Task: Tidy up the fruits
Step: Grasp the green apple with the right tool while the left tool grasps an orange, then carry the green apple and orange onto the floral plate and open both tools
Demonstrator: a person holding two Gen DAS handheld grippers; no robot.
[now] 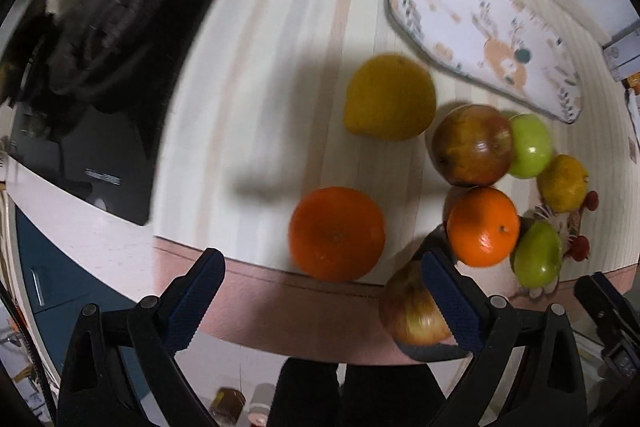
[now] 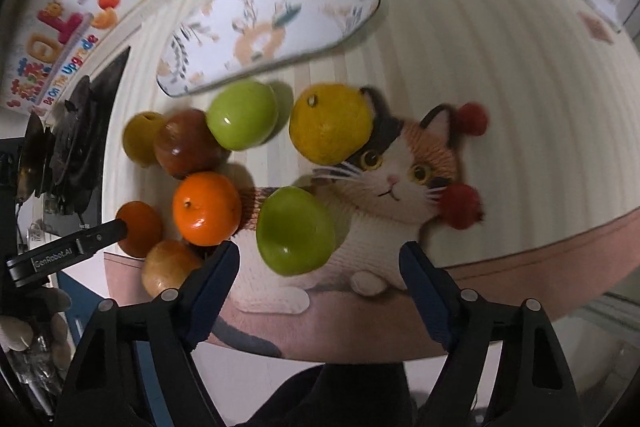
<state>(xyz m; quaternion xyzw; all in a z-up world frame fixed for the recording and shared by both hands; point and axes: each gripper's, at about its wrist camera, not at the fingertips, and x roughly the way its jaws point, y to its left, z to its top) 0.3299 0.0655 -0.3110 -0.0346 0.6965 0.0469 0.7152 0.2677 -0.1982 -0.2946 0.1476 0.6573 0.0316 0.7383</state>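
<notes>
- The left gripper (image 1: 322,301) points down with its jaws spread wide and nothing between them.
- The right gripper (image 2: 320,291) is spread too and pinches nothing.
- An orange (image 1: 337,233) lies just past the left gripper.
- A green apple (image 2: 295,230) sits on the cat mat (image 2: 400,183).
- More fruit crowds together beside them.
- The oval plate (image 2: 272,27) waits farther back, bare.
</notes>
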